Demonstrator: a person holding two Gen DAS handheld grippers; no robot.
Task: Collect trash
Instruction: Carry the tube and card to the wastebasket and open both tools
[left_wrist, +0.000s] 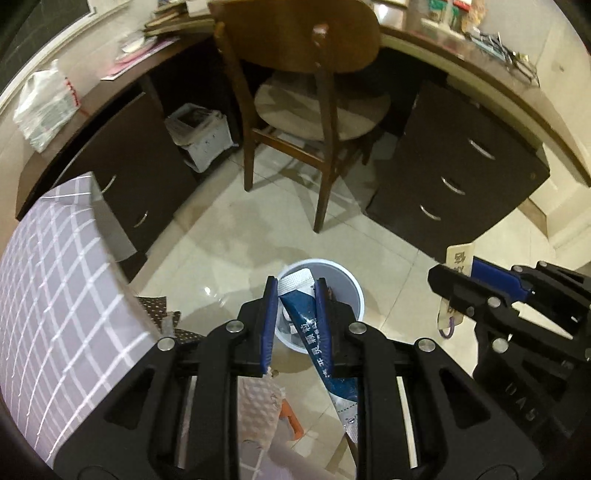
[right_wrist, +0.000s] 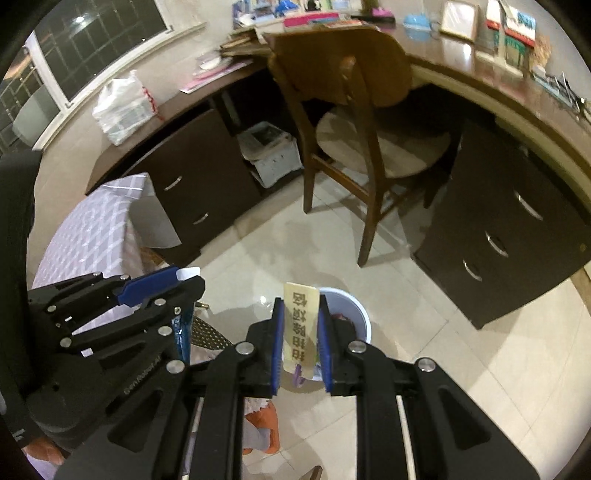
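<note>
My left gripper (left_wrist: 296, 284) is shut on a blue and silver sachet (left_wrist: 306, 321) with white lettering. The sachet hangs over a small round white bin (left_wrist: 356, 295) on the tiled floor. In the same view my right gripper (left_wrist: 461, 275) sits at the right, a cream packet (left_wrist: 459, 258) poking out between its fingers. In the right wrist view the right gripper (right_wrist: 301, 301) is shut on that cream packet (right_wrist: 301, 321), above the bin (right_wrist: 364, 314). The left gripper (right_wrist: 188, 278) shows at the left there, the blue sachet (right_wrist: 183, 332) dangling below it.
A wooden chair (left_wrist: 314, 92) stands in front of a curved desk with dark drawer units (left_wrist: 461, 177). A bag-lined basket (left_wrist: 199, 136) sits under the desk. A table with a grey checked cloth (left_wrist: 55, 277) is close on the left. Orange and pale scraps (left_wrist: 291, 417) lie on the floor below.
</note>
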